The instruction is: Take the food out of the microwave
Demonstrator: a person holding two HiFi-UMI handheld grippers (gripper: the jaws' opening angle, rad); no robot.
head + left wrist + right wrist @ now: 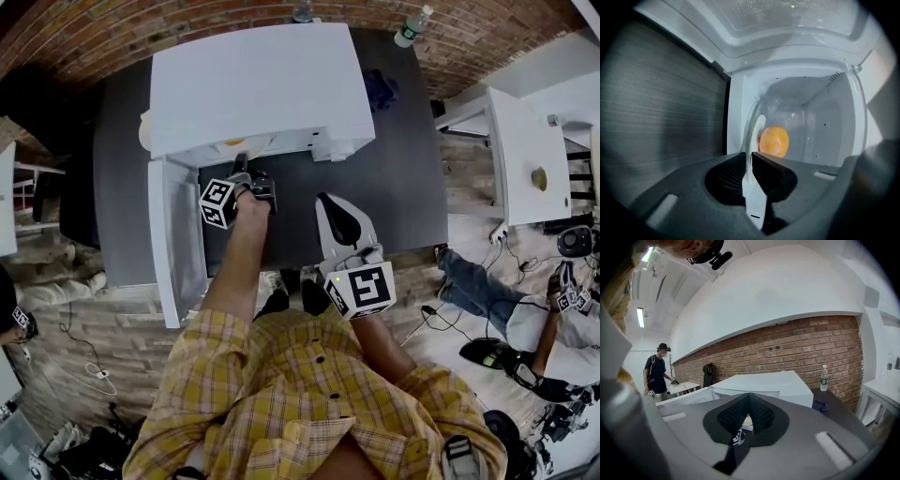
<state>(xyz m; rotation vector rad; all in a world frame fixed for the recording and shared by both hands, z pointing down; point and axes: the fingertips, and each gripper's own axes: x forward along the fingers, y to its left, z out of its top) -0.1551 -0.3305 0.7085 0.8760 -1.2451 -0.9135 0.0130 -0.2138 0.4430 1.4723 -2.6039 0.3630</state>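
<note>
Grasp step in hand: the plate (757, 125) rim is pinched between the narrowed jaws of the left hand-held gripper (751, 159), food (774, 141) is seen on it inside the open microwave (258, 84), the right hand-held gripper (749, 399) is held back closed and empty, and a slow, level pull-out is called for next.

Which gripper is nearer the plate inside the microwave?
Left. The left gripper is clamped on the rim of the plate, at the mouth of the microwave; the right gripper is back over the table, near its front edge.
</note>
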